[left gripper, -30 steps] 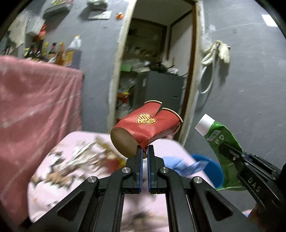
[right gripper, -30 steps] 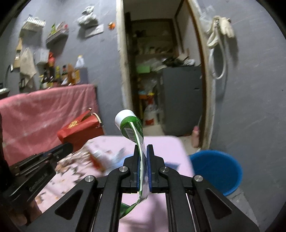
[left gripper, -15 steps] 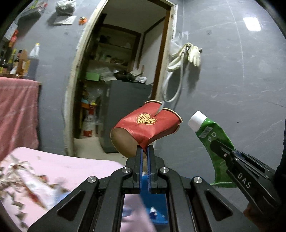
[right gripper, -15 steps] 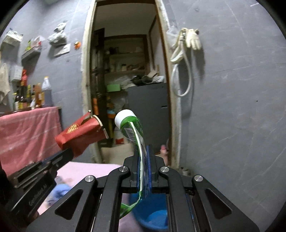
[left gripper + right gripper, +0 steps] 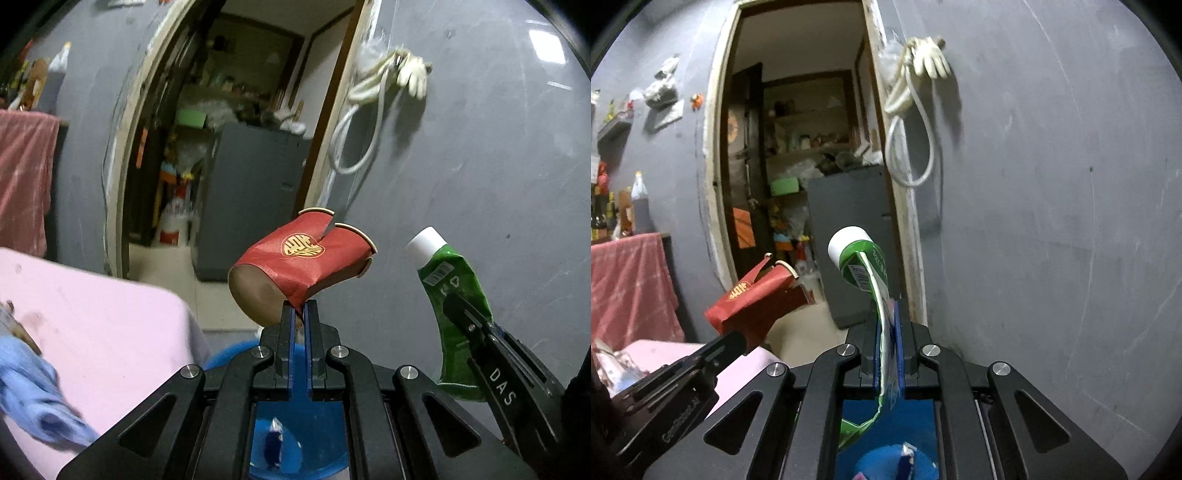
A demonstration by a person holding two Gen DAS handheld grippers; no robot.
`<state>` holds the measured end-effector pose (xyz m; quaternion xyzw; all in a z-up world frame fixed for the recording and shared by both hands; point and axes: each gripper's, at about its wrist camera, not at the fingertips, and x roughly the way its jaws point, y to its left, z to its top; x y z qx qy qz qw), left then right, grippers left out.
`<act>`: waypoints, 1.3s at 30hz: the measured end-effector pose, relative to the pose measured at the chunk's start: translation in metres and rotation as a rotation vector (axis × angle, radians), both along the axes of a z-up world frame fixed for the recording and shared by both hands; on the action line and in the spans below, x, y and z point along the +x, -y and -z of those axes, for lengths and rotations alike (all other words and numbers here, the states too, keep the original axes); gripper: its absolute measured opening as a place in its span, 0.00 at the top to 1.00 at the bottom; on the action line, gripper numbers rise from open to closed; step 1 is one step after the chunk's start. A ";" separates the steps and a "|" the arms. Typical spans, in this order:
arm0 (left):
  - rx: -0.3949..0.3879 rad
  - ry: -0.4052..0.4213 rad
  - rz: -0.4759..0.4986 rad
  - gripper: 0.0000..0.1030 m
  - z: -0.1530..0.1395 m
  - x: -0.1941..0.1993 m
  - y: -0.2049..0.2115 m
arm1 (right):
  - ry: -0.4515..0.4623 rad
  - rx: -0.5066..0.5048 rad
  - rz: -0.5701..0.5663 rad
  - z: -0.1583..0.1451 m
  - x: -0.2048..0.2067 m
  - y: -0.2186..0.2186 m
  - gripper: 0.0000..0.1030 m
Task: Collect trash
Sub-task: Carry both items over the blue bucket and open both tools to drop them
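Note:
My left gripper is shut on the crushed red paper cup, pinching its lower wall; the cup lies on its side in the air. A flattened green pouch with a white cap is clamped in my right gripper, which is shut on it. Both grippers hang above a blue bucket, whose inside shows below the fingers with a scrap of wrapper in it. The right gripper with the green pouch appears at the right of the left wrist view, and the red cup at the left of the right wrist view.
A pink-covered table with a blue cloth lies to the left. Ahead is a grey wall with a hose and glove hanging, and an open doorway to a cluttered storeroom.
Both grippers have swung right, off the pink table and over the blue bucket, still holding the cup and the pouch. The littered table has slid out to the left.

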<state>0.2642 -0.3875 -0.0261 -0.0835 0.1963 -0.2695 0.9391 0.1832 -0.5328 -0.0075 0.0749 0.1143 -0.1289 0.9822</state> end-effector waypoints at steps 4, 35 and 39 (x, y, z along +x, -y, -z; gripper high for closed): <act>0.032 -0.048 0.001 0.98 0.019 0.008 0.014 | -0.041 0.024 0.000 0.015 0.009 0.010 0.95; 0.075 -0.255 -0.006 0.71 0.058 0.034 0.022 | -0.207 0.213 -0.025 0.054 0.035 0.046 0.78; 0.049 -0.224 -0.018 0.60 0.043 0.028 0.017 | -0.179 0.215 -0.014 0.047 0.029 0.047 0.71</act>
